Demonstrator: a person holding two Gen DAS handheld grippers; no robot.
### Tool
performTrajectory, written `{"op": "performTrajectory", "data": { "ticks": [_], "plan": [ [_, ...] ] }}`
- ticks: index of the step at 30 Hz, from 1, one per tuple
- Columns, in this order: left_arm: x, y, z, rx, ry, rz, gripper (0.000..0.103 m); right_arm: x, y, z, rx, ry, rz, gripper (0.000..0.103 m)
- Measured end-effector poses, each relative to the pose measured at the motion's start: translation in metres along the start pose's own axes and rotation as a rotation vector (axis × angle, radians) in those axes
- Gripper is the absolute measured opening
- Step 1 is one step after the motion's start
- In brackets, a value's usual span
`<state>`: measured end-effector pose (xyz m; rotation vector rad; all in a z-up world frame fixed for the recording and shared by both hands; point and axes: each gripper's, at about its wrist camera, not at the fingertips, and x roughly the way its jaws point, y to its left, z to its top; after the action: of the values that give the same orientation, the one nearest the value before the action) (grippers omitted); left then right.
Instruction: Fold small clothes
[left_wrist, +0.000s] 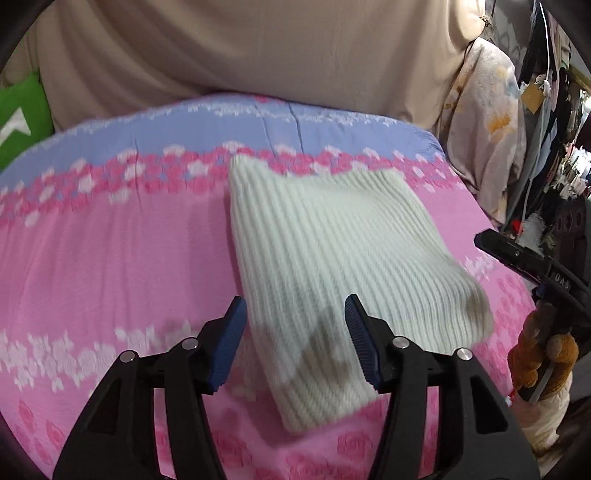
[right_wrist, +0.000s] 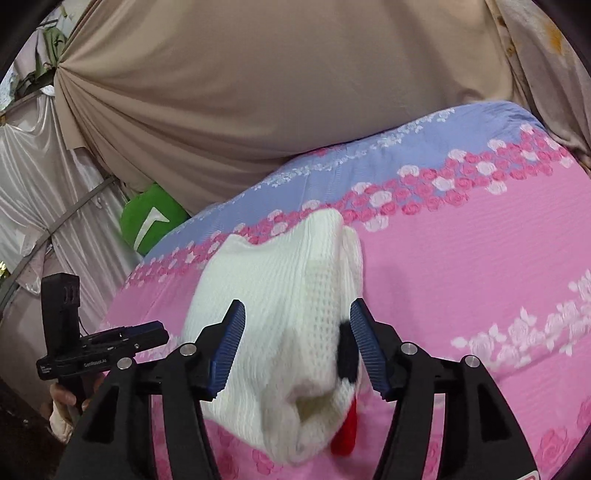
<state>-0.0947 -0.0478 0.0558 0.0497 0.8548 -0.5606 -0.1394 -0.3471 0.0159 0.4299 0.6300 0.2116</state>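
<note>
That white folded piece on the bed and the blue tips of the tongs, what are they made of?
The white garment looks like soft ribbed knit, maybe wool or acrylic: raised cords run along it. The blue pads on the left gripper seem matte rubber or plastic with fine ridges; which one is unclear.

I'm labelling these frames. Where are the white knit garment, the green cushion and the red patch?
white knit garment (left_wrist: 332, 236): left wrist view, middle of ribbed top face.
green cushion (right_wrist: 151, 218): right wrist view, green face beside its white mark.
red patch (right_wrist: 343, 435): right wrist view, under the garment's near edge.
</note>
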Motion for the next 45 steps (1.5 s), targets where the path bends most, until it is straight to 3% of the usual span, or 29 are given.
{"op": "performTrajectory", "data": {
  "ticks": [6, 7, 8, 10, 13, 16, 18, 23, 25, 27, 33, 34, 36, 38, 41, 44, 45],
  "plan": [
    [0.041, -0.018, 0.021, 0.017, 0.017, 0.067, 0.059, 0.078, -0.001, 0.026, -0.032, 0.114, -0.068, 0.063],
    [0.046, -0.017, 0.021, 0.007, 0.029, 0.074, 0.059, 0.086, -0.002, 0.027, -0.038, 0.134, -0.074, 0.037],
    [0.050, -0.016, 0.021, -0.001, 0.034, 0.083, 0.059, 0.086, -0.001, 0.029, -0.044, 0.137, -0.057, 0.020],
    [0.050, -0.016, 0.021, 0.000, 0.029, 0.102, 0.059, 0.064, 0.009, 0.035, -0.074, 0.049, 0.018, 0.016],
    [0.053, -0.016, 0.021, 0.001, 0.029, 0.116, 0.062, 0.054, 0.005, 0.039, -0.072, 0.008, 0.020, 0.015],
    [0.059, -0.020, 0.022, 0.016, 0.033, 0.136, 0.063, 0.102, -0.026, 0.025, -0.022, 0.155, -0.113, 0.018],
    [0.062, -0.022, 0.022, 0.023, 0.033, 0.153, 0.064, 0.099, -0.033, 0.021, 0.039, 0.142, -0.077, 0.019],
    [0.065, -0.021, 0.023, 0.018, 0.036, 0.170, 0.065, 0.042, -0.010, 0.023, 0.023, 0.037, -0.024, 0.028],
    [0.065, -0.021, 0.023, 0.015, 0.034, 0.171, 0.066, 0.025, -0.003, 0.014, 0.008, 0.027, -0.002, 0.046],
    [0.066, -0.022, 0.022, 0.019, 0.031, 0.177, 0.066, 0.014, 0.003, 0.000, -0.005, 0.040, 0.008, 0.056],
    [0.064, -0.024, 0.021, 0.021, 0.024, 0.188, 0.066, 0.016, 0.003, -0.040, 0.048, 0.115, 0.004, 0.059],
    [0.062, -0.023, 0.021, 0.015, 0.022, 0.183, 0.066, 0.018, 0.002, -0.044, 0.048, 0.119, -0.011, 0.055],
    [0.056, -0.022, 0.021, 0.001, 0.012, 0.171, 0.066, 0.015, 0.001, -0.048, 0.046, 0.111, -0.023, 0.033],
    [0.044, -0.024, 0.020, 0.003, -0.010, 0.152, 0.066, -0.005, 0.003, -0.046, 0.053, 0.054, 0.049, 0.026],
    [0.030, -0.029, 0.016, 0.025, -0.035, 0.146, 0.066, -0.019, 0.002, -0.046, 0.045, 0.033, 0.036, 0.025],
    [0.046, -0.024, 0.007, 0.022, 0.021, 0.141, 0.068, 0.016, -0.024, -0.064, 0.095, 0.143, -0.088, 0.024],
    [0.055, -0.021, 0.004, 0.009, 0.045, 0.126, 0.069, 0.024, -0.032, -0.071, 0.118, 0.150, -0.076, 0.026]
  ]
}}
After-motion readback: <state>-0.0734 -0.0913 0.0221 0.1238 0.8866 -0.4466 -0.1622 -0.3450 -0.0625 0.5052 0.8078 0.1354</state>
